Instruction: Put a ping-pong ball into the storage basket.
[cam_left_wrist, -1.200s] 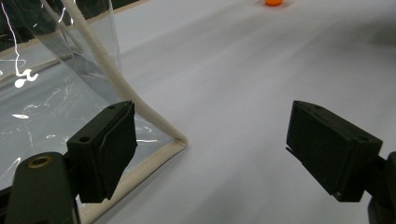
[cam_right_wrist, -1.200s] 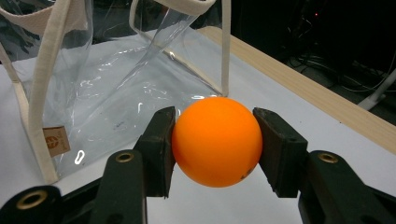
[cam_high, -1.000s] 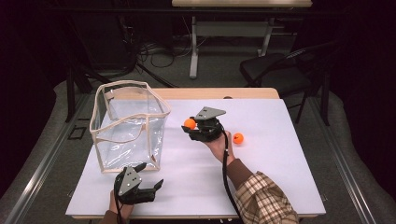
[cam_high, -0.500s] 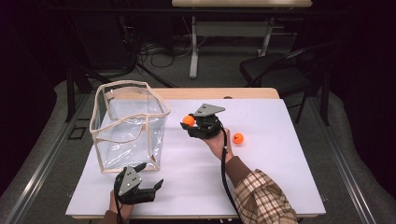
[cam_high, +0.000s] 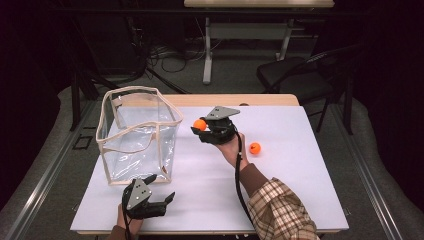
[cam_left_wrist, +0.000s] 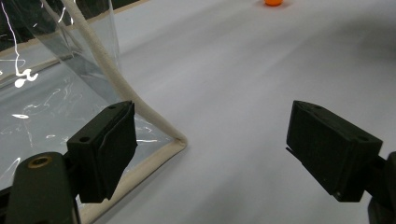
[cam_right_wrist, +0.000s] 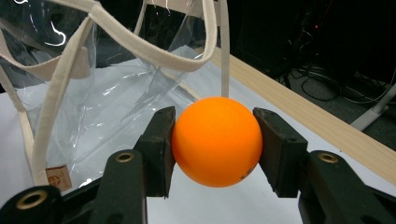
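Gripping an orange ball (cam_right_wrist: 216, 141), the right gripper (cam_high: 201, 128) holds it raised just beside the clear bag (cam_high: 136, 135) on the white surface (cam_high: 280, 195). Small print on the ball and the bag's tan tag (cam_right_wrist: 59, 178) is unreadable. The left gripper (cam_left_wrist: 210, 154) gapes wide, holding nothing. A second ball (cam_high: 255, 148) lies apart.

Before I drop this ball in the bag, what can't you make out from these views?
- Bag floor: high view, glare and creased clear plastic blur it, so I cannot tell if anything lies inside.
- Print on the held ball: right gripper view, low on the ball beside one of the fingers, too small to read.
- Second ball: left gripper view, cut off by the top edge.
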